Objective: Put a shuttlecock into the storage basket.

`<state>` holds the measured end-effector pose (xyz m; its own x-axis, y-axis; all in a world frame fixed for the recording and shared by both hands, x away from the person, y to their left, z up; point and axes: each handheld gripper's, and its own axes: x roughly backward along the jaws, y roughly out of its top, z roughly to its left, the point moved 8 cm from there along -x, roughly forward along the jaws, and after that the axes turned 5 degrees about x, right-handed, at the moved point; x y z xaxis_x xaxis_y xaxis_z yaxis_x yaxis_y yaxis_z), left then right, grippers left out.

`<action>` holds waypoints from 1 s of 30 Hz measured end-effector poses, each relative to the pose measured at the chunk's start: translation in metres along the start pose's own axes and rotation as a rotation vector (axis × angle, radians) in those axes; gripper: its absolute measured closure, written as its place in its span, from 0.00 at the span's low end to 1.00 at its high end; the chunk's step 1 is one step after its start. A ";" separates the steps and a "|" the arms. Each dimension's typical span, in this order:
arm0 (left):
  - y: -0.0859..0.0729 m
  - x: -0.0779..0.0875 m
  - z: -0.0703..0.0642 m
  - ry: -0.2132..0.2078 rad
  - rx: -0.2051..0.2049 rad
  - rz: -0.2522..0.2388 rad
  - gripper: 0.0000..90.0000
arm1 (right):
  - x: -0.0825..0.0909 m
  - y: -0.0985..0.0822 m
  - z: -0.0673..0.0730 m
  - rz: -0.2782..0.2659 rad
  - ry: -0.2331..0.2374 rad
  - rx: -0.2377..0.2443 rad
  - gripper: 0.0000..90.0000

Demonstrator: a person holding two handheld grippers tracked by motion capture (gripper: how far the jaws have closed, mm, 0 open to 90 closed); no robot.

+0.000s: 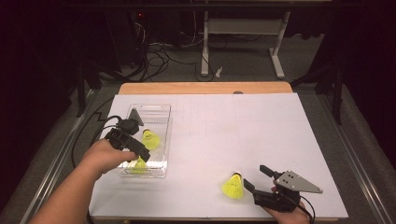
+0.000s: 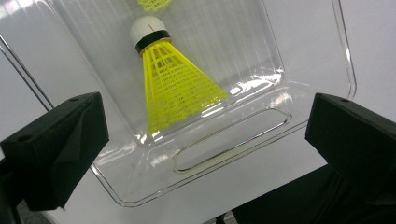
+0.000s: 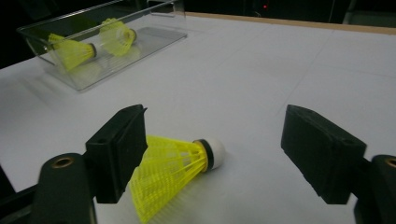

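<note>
Over the white table [image 1: 261, 140], I hold my left gripper [image 1: 140, 151] wide open above the clear plastic tray [image 1: 161, 112], where two yellow shuttlecocks [image 1: 150, 138] lie. Well right of the tray, my right gripper [image 1: 256, 178] stands open around a third shuttlecock [image 1: 233, 185], gripping nothing.

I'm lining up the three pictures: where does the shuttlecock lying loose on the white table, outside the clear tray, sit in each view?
High view: the loose shuttlecock lies low and right of centre, just left of the right tongs.
Left gripper view: not in this picture.
Right gripper view: it lies bottom centre, between the open jaws.
Shared landmark: the clear tray.
</note>
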<state>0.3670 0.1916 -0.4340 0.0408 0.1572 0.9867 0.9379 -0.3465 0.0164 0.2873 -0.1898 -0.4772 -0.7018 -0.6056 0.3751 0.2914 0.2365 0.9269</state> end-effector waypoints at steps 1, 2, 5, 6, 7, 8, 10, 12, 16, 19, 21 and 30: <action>0.000 0.000 0.000 -0.001 0.001 -0.002 0.01 | 0.001 -0.001 0.002 0.002 0.003 0.004 0.30; 0.001 0.000 0.000 -0.002 0.002 -0.003 0.01 | 0.001 -0.002 0.005 0.001 0.011 0.009 0.32; 0.001 0.000 -0.001 -0.002 0.002 -0.001 0.01 | 0.001 -0.004 0.011 0.007 0.030 0.015 0.36; 0.001 0.000 -0.001 -0.002 0.001 -0.002 0.01 | 0.000 -0.005 0.013 0.009 0.036 0.019 0.37; 0.001 0.000 -0.001 -0.003 0.001 -0.004 0.01 | 0.000 -0.005 0.014 0.013 0.038 0.024 0.39; 0.001 0.000 -0.001 -0.002 -0.001 -0.001 0.01 | -0.001 -0.006 0.016 0.019 0.039 0.028 0.40; 0.001 0.000 0.000 -0.001 0.000 -0.005 0.01 | -0.003 -0.008 0.019 0.031 0.046 0.030 0.41; 0.001 0.000 0.001 0.001 0.007 -0.008 0.01 | -0.005 -0.011 0.023 0.047 0.050 0.043 0.42; 0.000 0.002 0.003 0.000 0.011 -0.011 0.01 | -0.009 -0.014 0.027 0.067 0.051 0.055 0.46; -0.001 0.003 0.004 0.000 0.013 -0.008 0.01 | -0.010 -0.018 0.029 0.087 0.054 0.058 0.49; -0.001 0.003 0.004 0.000 0.012 -0.005 0.01 | -0.011 -0.020 0.027 0.098 0.054 0.057 0.53; -0.001 0.003 0.004 -0.001 0.011 -0.007 0.01 | -0.013 -0.029 0.025 0.150 0.070 0.052 0.69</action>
<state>0.3676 0.1958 -0.4320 0.0342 0.1604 0.9865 0.9420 -0.3350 0.0218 0.2717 -0.1693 -0.5090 -0.6054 -0.6115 0.5095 0.3544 0.3660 0.8605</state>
